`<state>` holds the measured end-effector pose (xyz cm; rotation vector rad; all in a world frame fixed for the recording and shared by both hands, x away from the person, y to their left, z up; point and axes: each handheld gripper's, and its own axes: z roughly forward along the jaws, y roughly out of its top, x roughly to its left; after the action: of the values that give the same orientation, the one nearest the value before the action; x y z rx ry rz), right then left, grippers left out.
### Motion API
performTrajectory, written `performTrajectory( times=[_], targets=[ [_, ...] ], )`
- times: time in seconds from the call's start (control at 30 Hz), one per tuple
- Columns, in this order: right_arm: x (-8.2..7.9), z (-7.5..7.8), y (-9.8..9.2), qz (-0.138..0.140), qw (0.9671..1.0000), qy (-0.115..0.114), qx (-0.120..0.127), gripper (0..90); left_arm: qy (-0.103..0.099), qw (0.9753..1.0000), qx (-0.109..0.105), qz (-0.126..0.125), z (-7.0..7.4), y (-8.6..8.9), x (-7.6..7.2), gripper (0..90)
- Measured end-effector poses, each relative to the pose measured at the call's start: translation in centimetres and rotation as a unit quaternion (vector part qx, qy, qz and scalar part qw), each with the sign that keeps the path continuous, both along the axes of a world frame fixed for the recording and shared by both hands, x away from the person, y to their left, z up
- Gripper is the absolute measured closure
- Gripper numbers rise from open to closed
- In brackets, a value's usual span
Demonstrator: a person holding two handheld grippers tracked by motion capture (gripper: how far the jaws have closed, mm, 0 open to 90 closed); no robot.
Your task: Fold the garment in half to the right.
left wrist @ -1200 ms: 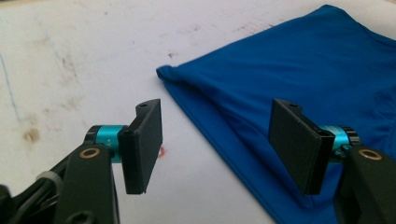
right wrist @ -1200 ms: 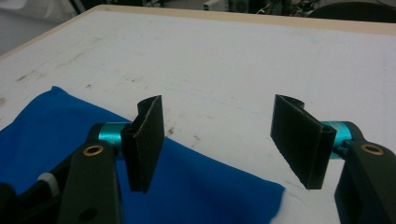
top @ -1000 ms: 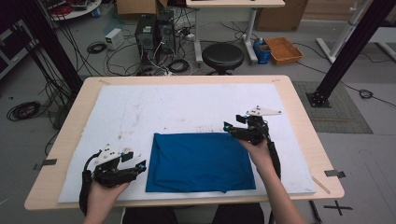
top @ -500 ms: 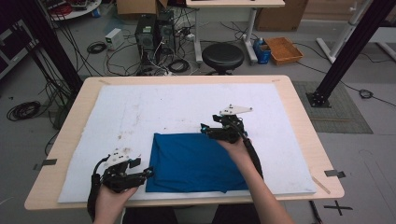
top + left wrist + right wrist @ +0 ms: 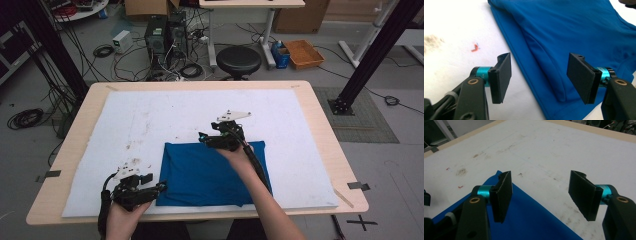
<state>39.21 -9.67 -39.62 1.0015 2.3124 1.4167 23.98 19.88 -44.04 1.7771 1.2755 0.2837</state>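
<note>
A folded blue cloth (image 5: 212, 172) lies on the white mat (image 5: 150, 115) near the table's front edge. My left gripper (image 5: 159, 188) stands open at the cloth's near left corner. In the left gripper view the left gripper (image 5: 539, 77) has the cloth's (image 5: 574, 30) folded left edge running between its open jaws. My right gripper (image 5: 204, 140) hovers open over the cloth's far edge, left of its middle. In the right gripper view the right gripper (image 5: 540, 195) holds nothing, with the cloth's far edge (image 5: 529, 220) slanting under its left jaw and bare mat beneath the right one.
The mat covers most of the wooden table (image 5: 320, 125) and carries brown stains (image 5: 135, 145) and a small red mark (image 5: 475, 47). Beyond the table's far side stand a black stool (image 5: 238, 60), computer towers (image 5: 165, 35) with cables, and an orange box (image 5: 303, 52).
My right gripper has moved left along the cloth's far edge, from the far right corner toward the middle. My left gripper has edged right to the cloth's near left corner.
</note>
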Motion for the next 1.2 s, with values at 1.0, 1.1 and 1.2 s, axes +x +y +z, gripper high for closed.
performTrajectory(
  times=[1.0,1.1,1.2],
  targets=[
    [1.8,-2.6,10.0,0.057,0.9951,0.03,-0.075,55.1,0.001,0.9976,0.061,0.034,-1.0,-2.2,-1.6,57.6],
    [2.0,-2.8,11.5,0.059,0.9937,0.036,-0.089,58.0,0.003,0.9978,0.057,0.034,-1.0,-2.1,-1.6,60.1],
    [2.2,-3.1,13.0,0.056,0.9916,0.039,-0.11,61.6,0.004,0.9978,0.057,0.034,-1.0,-2.1,-1.5,63.5]
  ],
)
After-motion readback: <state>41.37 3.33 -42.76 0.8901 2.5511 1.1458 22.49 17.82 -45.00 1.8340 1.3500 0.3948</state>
